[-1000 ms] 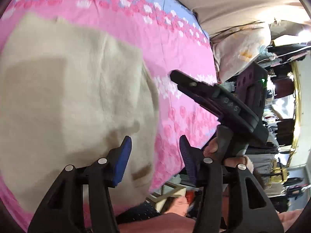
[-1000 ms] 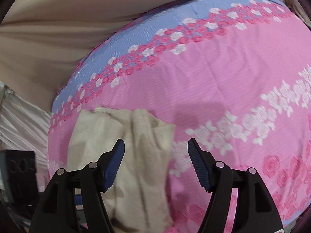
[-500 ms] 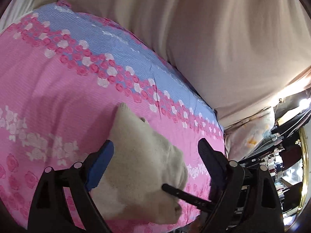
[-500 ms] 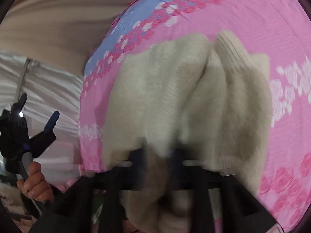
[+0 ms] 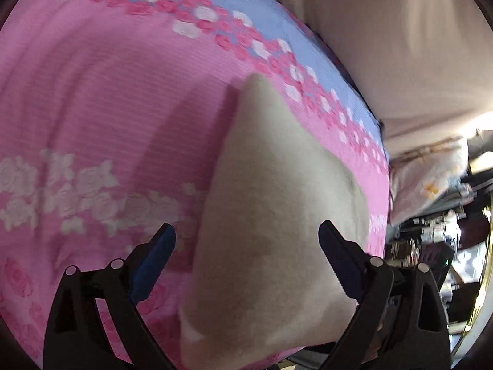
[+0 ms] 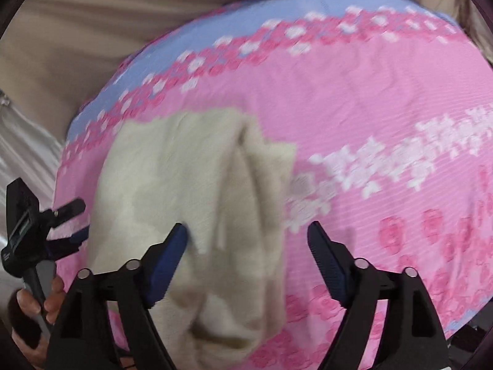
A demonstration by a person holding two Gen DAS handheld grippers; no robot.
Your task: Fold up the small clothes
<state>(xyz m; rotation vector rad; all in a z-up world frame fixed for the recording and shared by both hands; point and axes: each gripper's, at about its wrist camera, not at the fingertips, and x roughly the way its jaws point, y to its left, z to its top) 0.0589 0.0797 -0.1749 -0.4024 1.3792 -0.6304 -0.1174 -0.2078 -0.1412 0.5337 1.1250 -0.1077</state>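
A cream knitted garment (image 5: 277,215) lies folded on the pink floral bedsheet (image 5: 92,108), near the bed's front edge. My left gripper (image 5: 246,262) is open and hovers over the garment's near part, holding nothing. In the right wrist view the same garment (image 6: 185,191) lies left of centre, with thick folds along its right side. My right gripper (image 6: 246,252) is open and empty just above the garment's near end. The left gripper also shows at the left edge of the right wrist view (image 6: 66,225), held by a hand.
The sheet has a blue band with pink flowers (image 6: 246,30) at the far side. A beige curtain (image 5: 385,30) hangs behind the bed. A flowered pillow (image 5: 431,169) and cluttered shelves (image 5: 446,246) stand at the right past the bed's end.
The right gripper was down on the garment half a second ago; it has opened and pulled back. The left gripper has moved closer over the garment.
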